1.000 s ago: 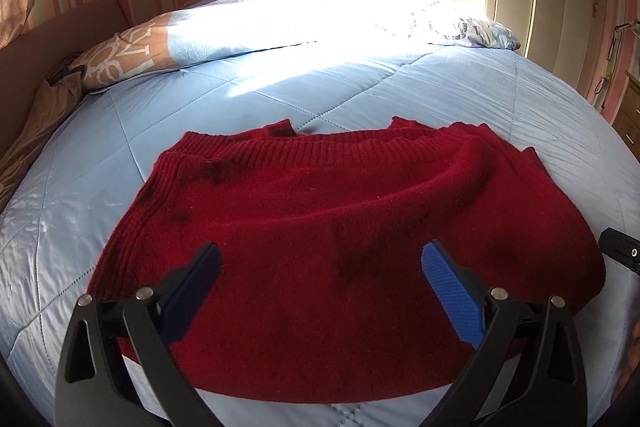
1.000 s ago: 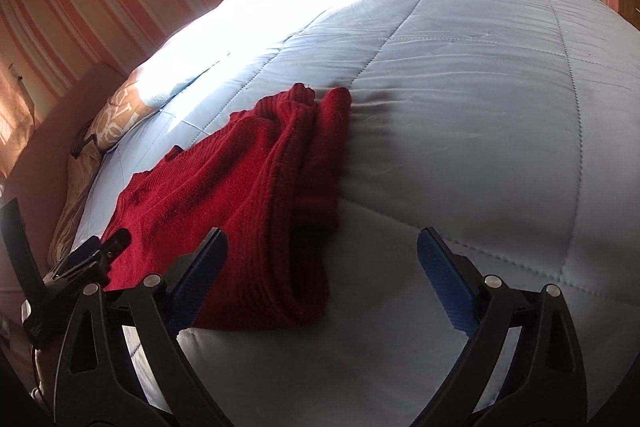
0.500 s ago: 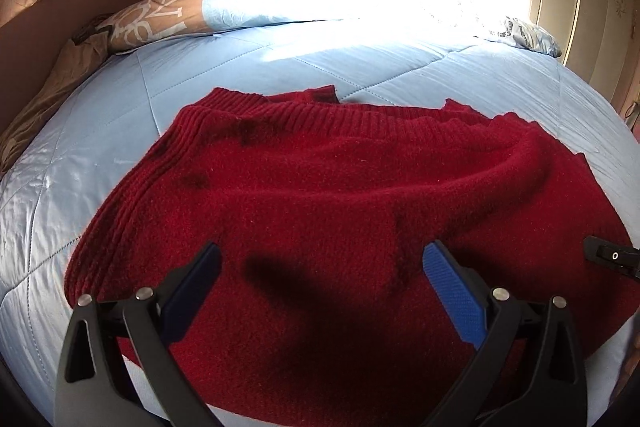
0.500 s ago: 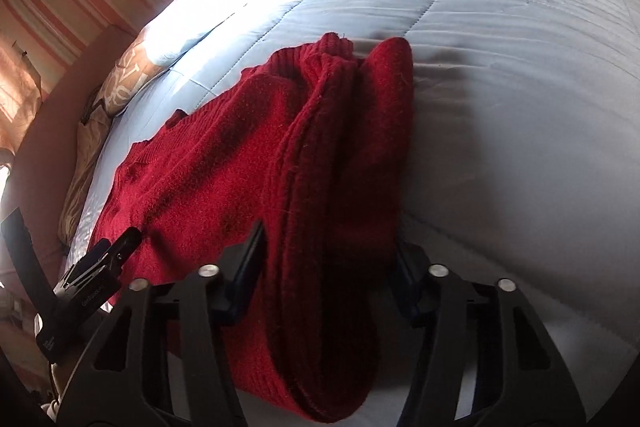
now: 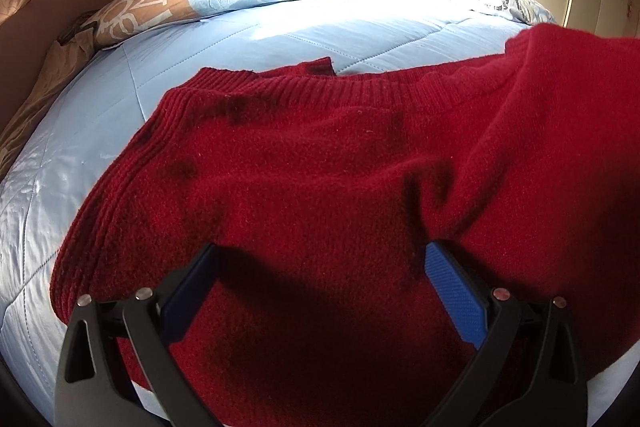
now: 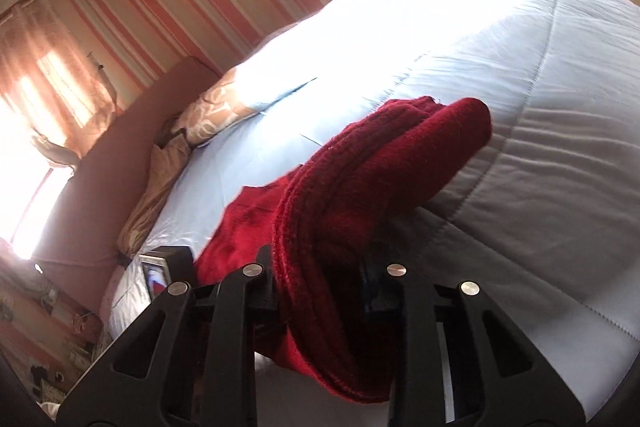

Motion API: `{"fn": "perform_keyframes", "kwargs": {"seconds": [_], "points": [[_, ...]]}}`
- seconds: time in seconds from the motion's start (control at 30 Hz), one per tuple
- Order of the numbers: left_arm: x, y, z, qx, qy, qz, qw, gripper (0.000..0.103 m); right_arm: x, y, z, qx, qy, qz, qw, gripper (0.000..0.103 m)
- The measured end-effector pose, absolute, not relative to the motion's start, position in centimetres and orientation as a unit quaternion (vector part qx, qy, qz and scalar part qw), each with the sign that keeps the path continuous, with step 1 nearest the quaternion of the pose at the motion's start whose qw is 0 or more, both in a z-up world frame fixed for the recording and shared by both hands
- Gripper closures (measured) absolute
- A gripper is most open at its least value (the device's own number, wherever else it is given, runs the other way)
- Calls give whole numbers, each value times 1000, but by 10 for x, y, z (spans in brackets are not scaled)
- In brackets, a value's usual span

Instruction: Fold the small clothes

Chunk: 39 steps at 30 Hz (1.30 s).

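Red sweater mid-fold on the bed

Nearest, the right tool (image 6: 320, 291) is clamped on the red sweater (image 5: 320, 179)'s thick right edge, lifting it off the blue quilt (image 5: 280, 43); the left tool (image 5: 320, 267) hovers spread wide over the near hem. Risk: the bulky knit may slip out or fold unevenly, since the far ribbed hem lies unpinned.

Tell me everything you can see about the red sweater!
The red sweater is a fuzzy, dark red knit with ribbed bands along its far edge and left side. It lies mostly spread out on the light blue quilt. The right gripper is shut on its bunched right edge and holds that part lifted off the quilt. The left gripper hovers open over the near part, not gripping it.
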<state>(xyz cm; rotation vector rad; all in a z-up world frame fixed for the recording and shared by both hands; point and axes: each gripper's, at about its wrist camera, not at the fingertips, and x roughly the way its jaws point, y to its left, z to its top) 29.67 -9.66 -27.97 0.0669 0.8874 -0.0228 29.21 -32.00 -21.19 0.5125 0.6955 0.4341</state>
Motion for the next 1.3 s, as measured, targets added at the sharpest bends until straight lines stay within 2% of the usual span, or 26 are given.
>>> {"fn": "perform_keyframes", "kwargs": {"seconds": [0.33, 0.5, 0.67, 0.77, 0.83, 0.93, 1.07, 1.2, 1.3], "points": [[279, -5, -227, -29, 379, 23, 925, 1, 311, -236, -166, 225, 322, 272, 879, 78], [275, 60, -207, -63, 363, 53, 928, 1, 323, -173, -169, 194, 341, 273, 878, 78], [268, 114, -195, -87, 347, 83, 930, 1, 334, -89, -191, 118, 375, 253, 884, 78], [264, 144, -191, -101, 340, 100, 929, 1, 340, -41, -217, 71, 410, 248, 875, 69], [261, 159, -192, -109, 342, 108, 927, 1, 341, -23, -233, 65, 434, 259, 860, 51], [257, 173, -192, -111, 339, 111, 927, 1, 335, -21, -235, 100, 431, 303, 844, 46], [255, 176, -192, -117, 339, 112, 927, 1, 317, -45, -210, 136, 391, 316, 854, 46], [258, 161, -188, -108, 336, 93, 931, 1, 298, -102, -184, 151, 345, 269, 887, 41], [260, 138, -185, -105, 334, 72, 934, 1, 288, -137, -180, 121, 339, 200, 911, 38]]}}
